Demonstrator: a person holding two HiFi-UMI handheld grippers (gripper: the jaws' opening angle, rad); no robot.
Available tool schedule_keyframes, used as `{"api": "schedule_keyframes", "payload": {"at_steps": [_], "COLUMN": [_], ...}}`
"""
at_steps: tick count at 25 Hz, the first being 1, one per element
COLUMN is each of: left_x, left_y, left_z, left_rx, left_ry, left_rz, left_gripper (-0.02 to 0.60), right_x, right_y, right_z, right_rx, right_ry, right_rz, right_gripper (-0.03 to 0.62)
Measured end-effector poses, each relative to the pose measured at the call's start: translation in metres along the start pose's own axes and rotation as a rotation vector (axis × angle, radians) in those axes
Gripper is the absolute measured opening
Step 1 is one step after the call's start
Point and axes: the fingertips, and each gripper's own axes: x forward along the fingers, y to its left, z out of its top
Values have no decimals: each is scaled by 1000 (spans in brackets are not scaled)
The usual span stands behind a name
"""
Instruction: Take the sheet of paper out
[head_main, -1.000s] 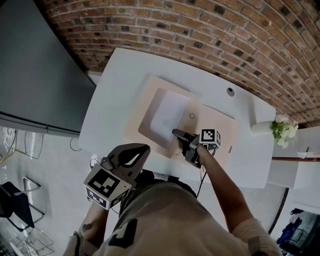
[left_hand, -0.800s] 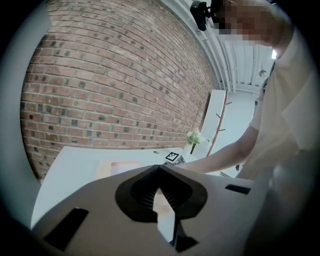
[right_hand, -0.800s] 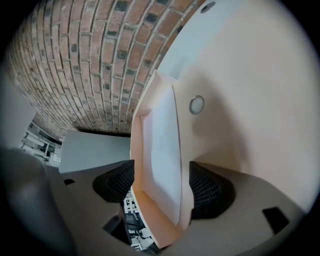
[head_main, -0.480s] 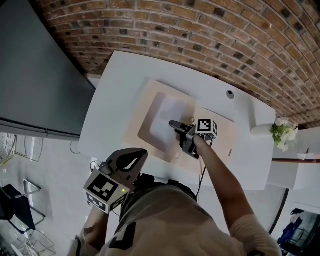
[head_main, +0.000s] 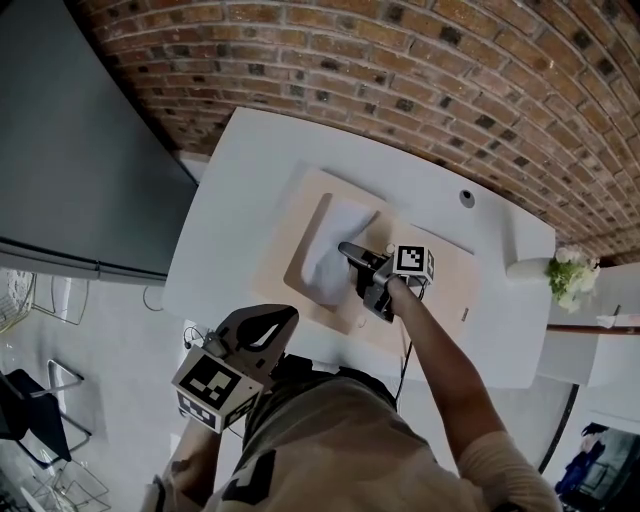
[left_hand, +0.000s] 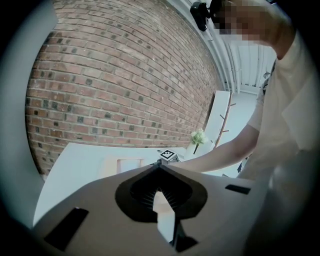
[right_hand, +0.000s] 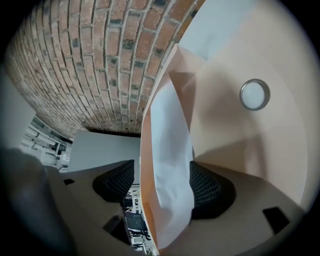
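Observation:
A tan envelope (head_main: 440, 270) lies on the white table (head_main: 230, 200), its left part raised off the surface. A white sheet of paper (head_main: 340, 245) shows inside that raised part. My right gripper (head_main: 352, 268) reaches in from the near side. In the right gripper view the sheet (right_hand: 172, 165) and a tan envelope layer (right_hand: 150, 150) stand upright between the jaws of my right gripper (right_hand: 161, 185), the sheet against the right pad. The envelope's round clasp (right_hand: 254, 94) is just beyond. My left gripper (head_main: 262, 325) hangs shut and empty off the table, near my body.
A small white vase of flowers (head_main: 565, 272) stands at the table's right end, and a small round fitting (head_main: 466, 198) sits near the far edge. A brick wall runs behind the table. A dark panel (head_main: 80, 150) is at the left, with chairs (head_main: 30, 400) below it.
My right gripper has moved from the envelope's near edge up and left, and the envelope's left part with the sheet has tilted up. The left gripper has barely shifted.

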Motion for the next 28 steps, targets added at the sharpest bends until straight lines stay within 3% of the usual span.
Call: {"api": "schedule_keyframes", "payload": {"at_steps": [9, 16, 19, 25, 28], "left_x": [-2, 0, 2, 7, 9], "left_y": [9, 14, 15, 17, 18], "left_z": [-6, -11, -13, -14, -14], "left_rx": [-9, -22, -28, -35, -41], "left_ry": [15, 29, 39, 42, 45], "left_rz": [-10, -24, -32, -43, -43], "left_gripper": [14, 14, 14, 14, 14], "right_x": [-11, -72, -68, -29, -18], "right_y": [19, -26, -31, -26, -19], "right_z": [14, 75, 82, 40, 31], "right_rx": [-41, 17, 47, 53, 45], "right_ry": [-72, -224, -156, 155, 189], "right_rz": [141, -22, -49, -96, -98], "right_gripper": [337, 337, 337, 336, 336]}}
